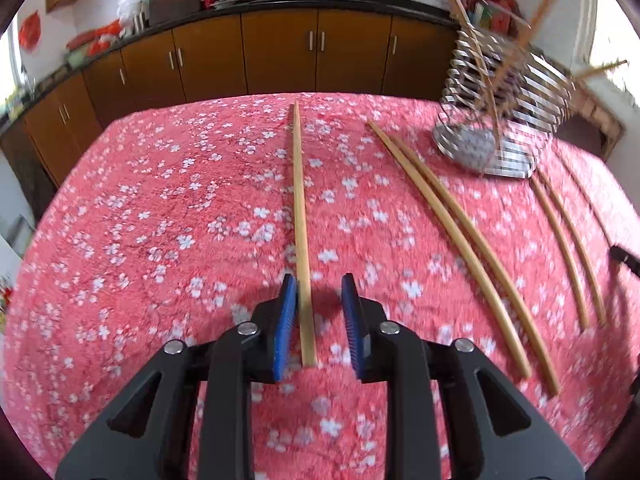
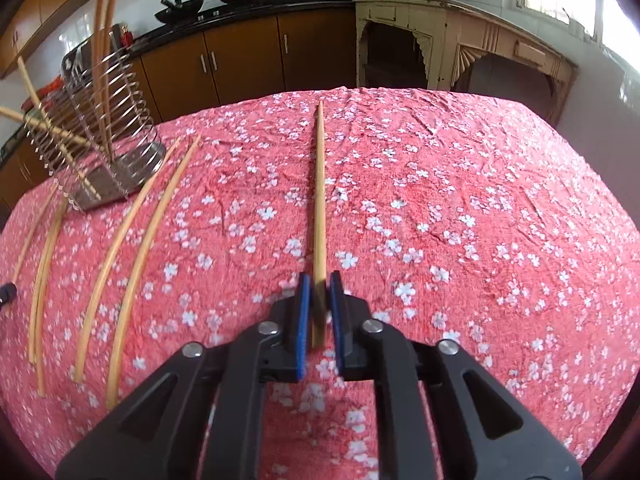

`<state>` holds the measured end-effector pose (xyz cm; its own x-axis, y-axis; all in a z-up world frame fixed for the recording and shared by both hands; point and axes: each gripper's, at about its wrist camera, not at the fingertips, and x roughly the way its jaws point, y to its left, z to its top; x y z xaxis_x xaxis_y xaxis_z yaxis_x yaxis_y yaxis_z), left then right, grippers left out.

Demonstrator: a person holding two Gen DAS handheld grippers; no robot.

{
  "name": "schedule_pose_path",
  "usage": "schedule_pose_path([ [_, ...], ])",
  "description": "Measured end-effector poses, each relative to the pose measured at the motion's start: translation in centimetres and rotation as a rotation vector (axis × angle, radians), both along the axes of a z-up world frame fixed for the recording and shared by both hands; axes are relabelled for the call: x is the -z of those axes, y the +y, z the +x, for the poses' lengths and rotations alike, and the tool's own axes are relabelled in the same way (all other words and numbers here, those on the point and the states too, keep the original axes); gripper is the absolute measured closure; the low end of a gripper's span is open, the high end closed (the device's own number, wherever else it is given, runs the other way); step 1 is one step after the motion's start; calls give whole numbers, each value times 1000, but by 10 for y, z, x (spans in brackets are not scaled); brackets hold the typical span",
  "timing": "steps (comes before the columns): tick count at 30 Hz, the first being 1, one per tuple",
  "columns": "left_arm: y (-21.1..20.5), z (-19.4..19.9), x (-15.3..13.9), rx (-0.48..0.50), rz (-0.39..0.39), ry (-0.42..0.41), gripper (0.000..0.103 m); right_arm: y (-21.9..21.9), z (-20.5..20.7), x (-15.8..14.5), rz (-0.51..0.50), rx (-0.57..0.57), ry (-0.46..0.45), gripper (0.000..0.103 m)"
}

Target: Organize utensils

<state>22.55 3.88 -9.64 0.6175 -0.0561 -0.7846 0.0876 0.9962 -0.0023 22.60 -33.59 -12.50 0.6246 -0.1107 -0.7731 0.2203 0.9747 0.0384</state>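
Wooden chopsticks lie on a pink floral cloth. In the left wrist view my left gripper [image 1: 319,286] is open, its blue pads on either side of one chopstick [image 1: 300,216] that lies on the cloth next to the left pad. In the right wrist view my right gripper [image 2: 320,284] has its pads narrowed around another chopstick [image 2: 319,200]; whether they grip it is unclear. A wire utensil holder [image 1: 508,96] with several chopsticks in it stands at the far right, and it also shows in the right wrist view [image 2: 108,136] at the far left.
Two pairs of loose chopsticks [image 1: 460,248] [image 1: 568,240] lie between the grippers, also seen in the right wrist view [image 2: 132,248]. Brown kitchen cabinets [image 1: 280,52] and a counter with woks stand behind the table. A cream wooden cabinet [image 2: 460,40] stands at the far right.
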Motion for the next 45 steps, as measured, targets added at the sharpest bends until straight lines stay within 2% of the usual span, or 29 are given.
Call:
schedule_pose_path([
  [14,-3,-20,0,-2,2,1,72,3,-16,-1,-9,-16,5,81],
  [15,-3,-20,0,-1,6,1,73,3,-16,-1,-9,-15,4,84],
  [16,-3,-21,0,-8,14,0,76,3,-18,-1,-9,-13,4,92],
  [18,-2,-21,1,-28,20,-1,91,4,-18,-1,-6,-12,3,94],
  [19,-1,-22,1,-32,15,-1,94,3,-18,-1,-3,-12,2,95],
  [24,3,-29,1,-36,13,-2,96,-3,-25,-4,16,-4,-12,95],
  [27,6,-37,-2,-32,-2,-12,96,-4,-39,-15,-1,1,-64,95],
  [30,11,-48,-20,-31,-22,-75,96,-7,-55,-38,-25,5,-139,95],
  [37,25,-75,-90,-45,-86,-295,96,-10,-81,-104,-59,8,-336,95],
  [42,33,-71,-135,-83,-126,-410,96,-6,-81,-146,-71,-4,-448,95],
  [45,38,-67,-156,-106,-126,-464,96,-3,-77,-164,-75,-11,-493,95],
])
